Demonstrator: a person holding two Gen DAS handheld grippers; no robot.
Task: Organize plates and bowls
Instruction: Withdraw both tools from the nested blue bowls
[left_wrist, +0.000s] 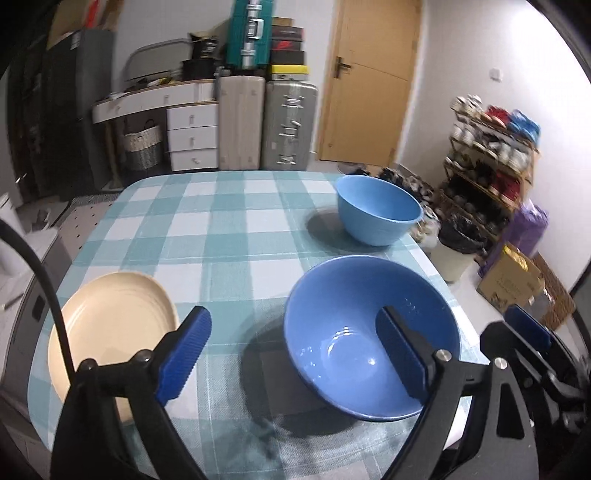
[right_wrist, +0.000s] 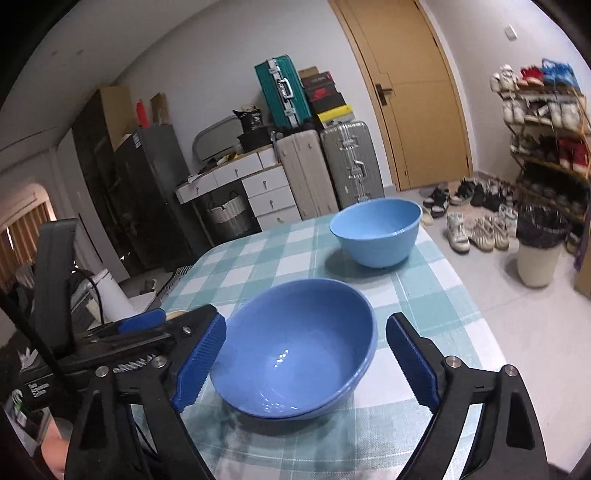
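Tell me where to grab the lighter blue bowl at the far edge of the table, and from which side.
Grip the lighter blue bowl by its rim, one claw finger inside and one outside the wall. It stands upright and empty, its mouth looks too wide to span, and the thin rim is exposed. Come from the near side, over the darker bowl, probably with the right claw, which is open.
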